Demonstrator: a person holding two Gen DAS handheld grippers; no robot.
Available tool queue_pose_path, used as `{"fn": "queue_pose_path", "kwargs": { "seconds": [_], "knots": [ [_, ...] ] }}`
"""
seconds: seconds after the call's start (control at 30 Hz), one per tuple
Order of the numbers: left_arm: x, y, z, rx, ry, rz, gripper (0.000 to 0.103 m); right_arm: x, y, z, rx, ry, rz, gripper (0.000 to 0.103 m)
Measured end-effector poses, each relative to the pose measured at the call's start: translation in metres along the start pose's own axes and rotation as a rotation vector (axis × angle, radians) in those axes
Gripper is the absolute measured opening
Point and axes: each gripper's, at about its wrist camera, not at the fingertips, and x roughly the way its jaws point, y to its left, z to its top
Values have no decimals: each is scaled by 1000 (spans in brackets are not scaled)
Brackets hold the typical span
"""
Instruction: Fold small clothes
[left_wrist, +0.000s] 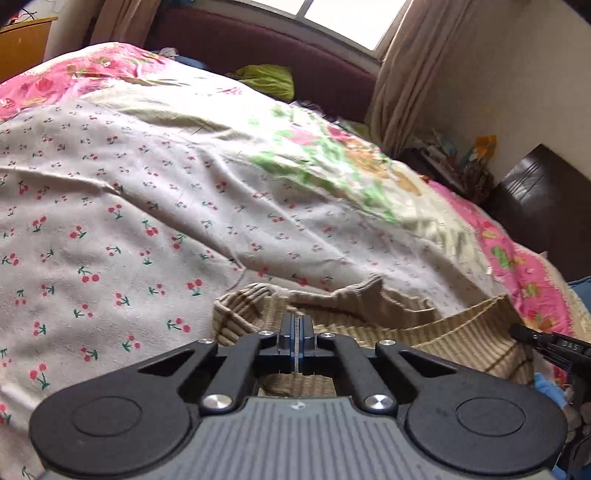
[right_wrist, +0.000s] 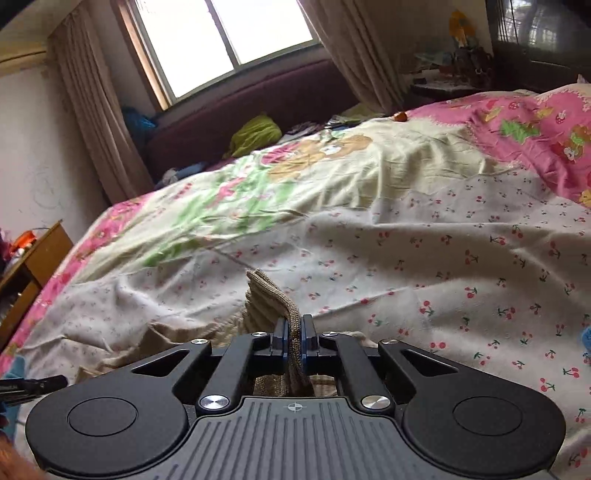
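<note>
A beige ribbed knit garment (left_wrist: 369, 306) lies bunched on the cherry-print sheet (left_wrist: 147, 203), just ahead of both grippers. My left gripper (left_wrist: 296, 325) is shut, with the garment's near edge pinched thin between its pads. A ribbed band of the garment runs right toward my right gripper (left_wrist: 543, 339), whose tip shows at the frame edge. In the right wrist view my right gripper (right_wrist: 294, 328) is shut on a knitted strip of the garment (right_wrist: 269, 295), which rises out of the jaws. The tip of my left gripper (right_wrist: 37, 384) shows at the far left.
The sheet (right_wrist: 443, 258) overlies a pink and green floral quilt (left_wrist: 332, 155) on a bed. A maroon headboard (left_wrist: 258, 48) with a green cloth (left_wrist: 266, 79) stands under the window. A wooden cabinet (right_wrist: 33, 258) and a dark cabinet (left_wrist: 546, 195) flank the bed.
</note>
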Motion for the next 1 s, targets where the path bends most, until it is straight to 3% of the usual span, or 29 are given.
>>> {"fn": "queue_pose_path", "kwargs": {
  "seconds": [0.07,0.13,0.3,0.37,0.4,0.47,0.53,0.73,0.8,0.87,1.0],
  "knots": [
    [8,4,-5,-33,29,1,13,27,-9,-12,2,84,-105,6],
    [4,5,-11,-61,33,-12,13,35,-17,-23,31,137,-106,10],
    [-29,0,-22,-38,-72,2,34,-2,13,-16,-105,9,-150,16],
    [-37,0,-28,-65,-110,20,38,-17,37,-11,-160,-39,-103,18],
    [-40,0,-31,-78,-126,29,38,-19,52,-10,-184,-35,-52,25],
    [-40,-2,-37,-89,-149,46,39,-11,85,-15,-224,44,54,38],
    [-37,-5,-45,-97,-164,84,39,7,113,-29,-237,125,119,39],
    [-31,-7,-75,-28,-179,112,42,54,162,-59,-247,250,143,39],
    [-29,-5,-81,-9,-178,98,42,61,171,-63,-292,246,76,29],
    [-29,-2,-83,1,-188,79,43,64,173,-64,-292,253,55,7],
    [-32,6,-83,-17,-209,54,45,55,175,-55,-267,225,75,4]
  ]
}}
